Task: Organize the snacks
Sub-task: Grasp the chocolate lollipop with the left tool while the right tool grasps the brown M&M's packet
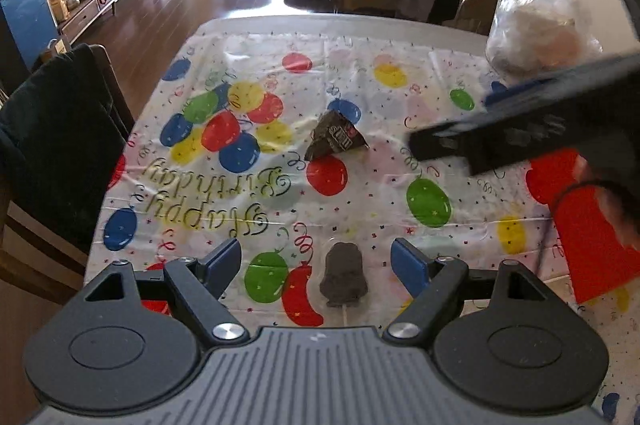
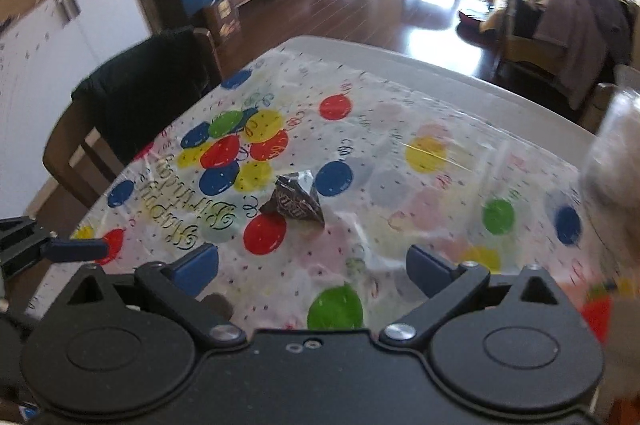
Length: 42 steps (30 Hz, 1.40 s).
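A dark chocolate lollipop point(image 1: 342, 275) in clear wrap lies on the balloon-print tablecloth point(image 1: 360, 209). My left gripper point(image 1: 316, 265) is open just over it, one blue pad on each side and neither touching. Farther up the cloth sits a brown M&M's packet point(image 1: 334, 139). In the right wrist view that packet point(image 2: 294, 203) lies ahead of my right gripper point(image 2: 314, 265), which is open and holds nothing. From the left wrist view, the right gripper's blurred fingers point(image 1: 460, 141) reach in from the right, above the cloth. One finger of the left gripper point(image 2: 76, 249) shows at the left edge.
A red paper bag point(image 1: 588, 245) stands at the near right. A clear plastic bag of pale items point(image 1: 536, 29) sits at the far right corner. A chair draped with a black jacket point(image 1: 60, 145) is against the table's left side. The table's far edge point(image 1: 320, 21) meets dark wood floor.
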### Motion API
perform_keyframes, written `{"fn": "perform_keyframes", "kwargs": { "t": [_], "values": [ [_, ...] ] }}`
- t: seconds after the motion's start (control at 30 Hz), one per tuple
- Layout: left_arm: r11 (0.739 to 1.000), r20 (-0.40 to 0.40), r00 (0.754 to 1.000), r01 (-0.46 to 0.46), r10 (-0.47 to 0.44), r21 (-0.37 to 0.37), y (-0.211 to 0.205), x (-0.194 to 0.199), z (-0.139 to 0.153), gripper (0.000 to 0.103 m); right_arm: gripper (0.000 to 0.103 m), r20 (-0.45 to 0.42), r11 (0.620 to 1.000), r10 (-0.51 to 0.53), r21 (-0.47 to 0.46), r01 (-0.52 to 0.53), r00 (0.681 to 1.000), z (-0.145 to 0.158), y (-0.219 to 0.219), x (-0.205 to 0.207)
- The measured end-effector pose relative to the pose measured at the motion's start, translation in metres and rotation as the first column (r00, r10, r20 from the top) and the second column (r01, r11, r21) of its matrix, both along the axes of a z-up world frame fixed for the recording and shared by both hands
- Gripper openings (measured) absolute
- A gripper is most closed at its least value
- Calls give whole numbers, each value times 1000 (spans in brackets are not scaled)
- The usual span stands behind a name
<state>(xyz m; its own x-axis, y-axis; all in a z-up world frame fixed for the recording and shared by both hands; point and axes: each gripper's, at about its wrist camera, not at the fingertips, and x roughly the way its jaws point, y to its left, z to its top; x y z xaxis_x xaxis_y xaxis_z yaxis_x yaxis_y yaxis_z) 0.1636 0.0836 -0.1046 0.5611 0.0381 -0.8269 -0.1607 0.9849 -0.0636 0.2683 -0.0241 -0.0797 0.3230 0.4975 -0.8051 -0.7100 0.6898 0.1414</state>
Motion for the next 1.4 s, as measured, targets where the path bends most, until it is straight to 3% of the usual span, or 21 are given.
{"fn": "perform_keyframes", "kwargs": {
  "t": [0.07,0.2,0.33,0.47,0.73,0.97,1.07,1.1,1.4],
  "values": [
    [1000,-4,1000,7,-7,6,-4,4,-6,81,95,-5,999,32,-22,-32,999,-9,14,9],
    [999,-52,998,46,-45,19,-13,15,-21,61,94,-38,997,59,-38,-60,998,-25,38,29],
    [997,-75,995,71,-71,4,-17,23,-31,54,93,-34,994,97,-49,-99,995,-37,57,41],
    [997,-103,992,76,-78,-22,-18,30,-40,46,83,-46,992,104,-63,-107,993,-50,70,50],
    [995,-116,989,98,-95,24,-23,31,-50,34,71,-60,992,99,-75,-104,993,-66,80,58],
    [992,-101,989,116,-111,48,-24,28,-50,32,43,-58,991,107,-69,-111,993,-70,83,54],
    [992,-88,990,118,-112,55,-25,27,-49,24,38,-45,991,109,-69,-112,993,-67,82,51],
    [991,-87,989,125,-120,53,-25,27,-48,8,36,-40,991,110,-68,-113,993,-66,81,50],
    [991,-90,988,131,-128,35,-25,23,-44,7,31,-50,996,77,-34,-78,996,-55,59,41]
  ]
}}
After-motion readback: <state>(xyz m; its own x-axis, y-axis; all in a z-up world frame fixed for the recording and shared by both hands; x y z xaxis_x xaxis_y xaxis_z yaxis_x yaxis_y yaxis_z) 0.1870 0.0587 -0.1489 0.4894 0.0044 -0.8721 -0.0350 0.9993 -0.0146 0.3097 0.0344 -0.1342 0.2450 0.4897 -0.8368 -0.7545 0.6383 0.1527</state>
